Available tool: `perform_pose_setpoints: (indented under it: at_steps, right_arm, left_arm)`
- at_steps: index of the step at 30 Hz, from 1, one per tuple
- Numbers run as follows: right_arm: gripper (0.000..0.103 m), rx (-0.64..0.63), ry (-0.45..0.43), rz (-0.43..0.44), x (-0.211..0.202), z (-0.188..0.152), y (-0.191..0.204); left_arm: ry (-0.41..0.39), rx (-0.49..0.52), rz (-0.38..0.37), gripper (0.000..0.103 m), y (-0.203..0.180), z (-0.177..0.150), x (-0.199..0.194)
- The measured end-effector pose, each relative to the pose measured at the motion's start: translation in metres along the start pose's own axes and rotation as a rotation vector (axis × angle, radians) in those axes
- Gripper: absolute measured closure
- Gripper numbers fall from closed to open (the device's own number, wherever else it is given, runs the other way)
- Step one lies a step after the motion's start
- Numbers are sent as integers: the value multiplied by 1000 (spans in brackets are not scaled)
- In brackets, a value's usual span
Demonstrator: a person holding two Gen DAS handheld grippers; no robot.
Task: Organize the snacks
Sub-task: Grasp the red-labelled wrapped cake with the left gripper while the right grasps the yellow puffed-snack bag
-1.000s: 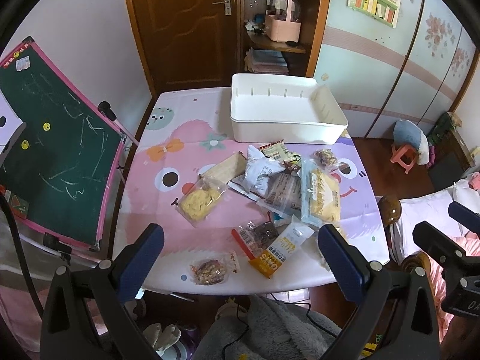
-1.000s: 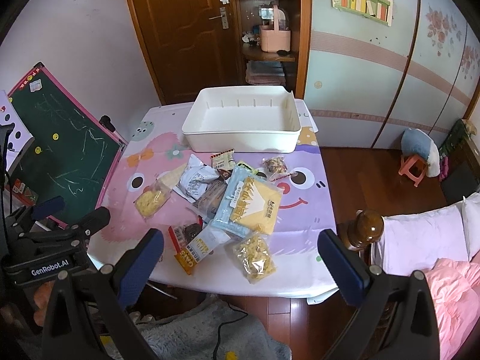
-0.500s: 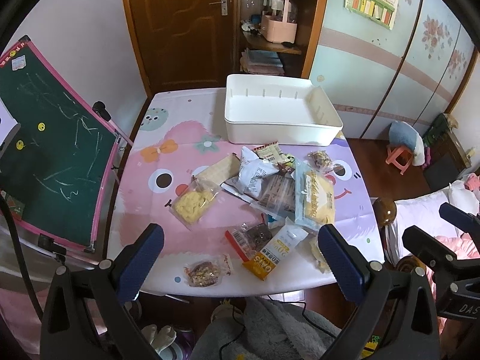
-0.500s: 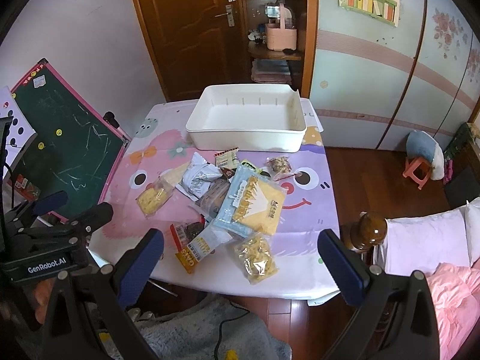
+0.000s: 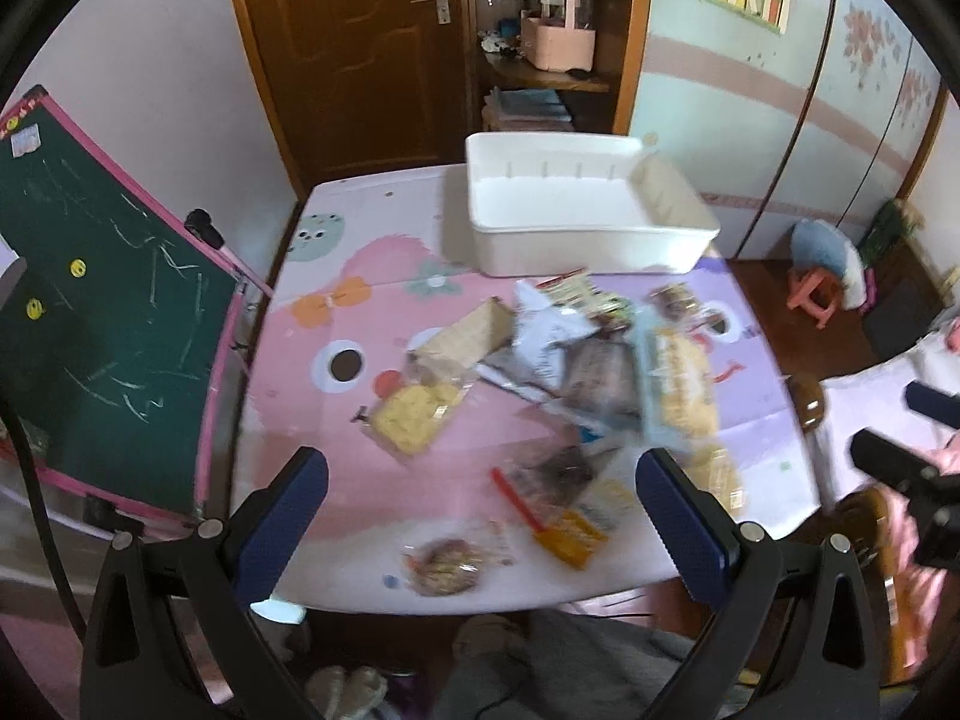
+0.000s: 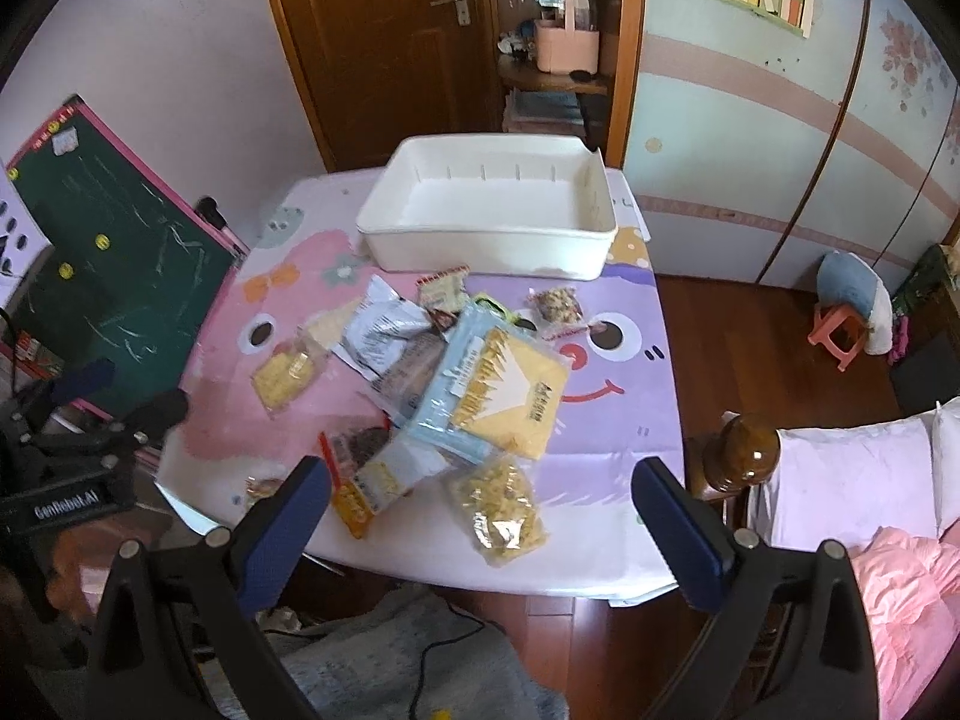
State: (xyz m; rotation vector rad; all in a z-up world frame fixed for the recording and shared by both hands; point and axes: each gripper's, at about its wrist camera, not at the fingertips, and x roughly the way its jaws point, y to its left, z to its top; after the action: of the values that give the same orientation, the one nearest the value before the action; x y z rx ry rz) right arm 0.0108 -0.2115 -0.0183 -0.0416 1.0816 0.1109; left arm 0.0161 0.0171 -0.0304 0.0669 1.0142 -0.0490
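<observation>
Snacks loose on the table, bin bare

Snacks lay in a heap across the middle and near edge of the table [image 6: 606, 432], none yet in the white bin [image 6: 486, 213] at its far edge. Going left to right, we held our left gripper [image 5: 480, 501] above the near left corner, jaws spread wide and holding nothing; below and just ahead of it sat a small round cookie pack [image 5: 441, 564] near the near edge. The yellow cracker bag [image 6: 285, 375] lay further in, towards the left edge. Our right gripper [image 6: 480, 504] hung over the near edge, jaws likewise wide apart and bare, with the clear bag of yellow puffs [image 6: 498, 501] almost directly under it, its long axis running roughly away from us. We judged the right hand nearer that bag, and the bin lay straight beyond.
</observation>
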Motion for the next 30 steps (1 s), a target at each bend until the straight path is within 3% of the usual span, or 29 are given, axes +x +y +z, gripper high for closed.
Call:
perform_pose_setpoints:
  at_steps: [7,11,23,30]
  right_arm:
    - [10,5,115,3,49,-15,-14]
    - [12,-3,156,30,68,-20,-16]
    - [12,-79,239,44,125,-35,-18]
    - [13,-140,311,34,162,-46,-9]
  left_arm:
    - [68,8,9,1,41,-13,46]
    - [94,74,-17,1,52,-25,69]
    - [289,341,-91,1,31,-94,144]
    - [353,352,-93,1,26,-110,175]
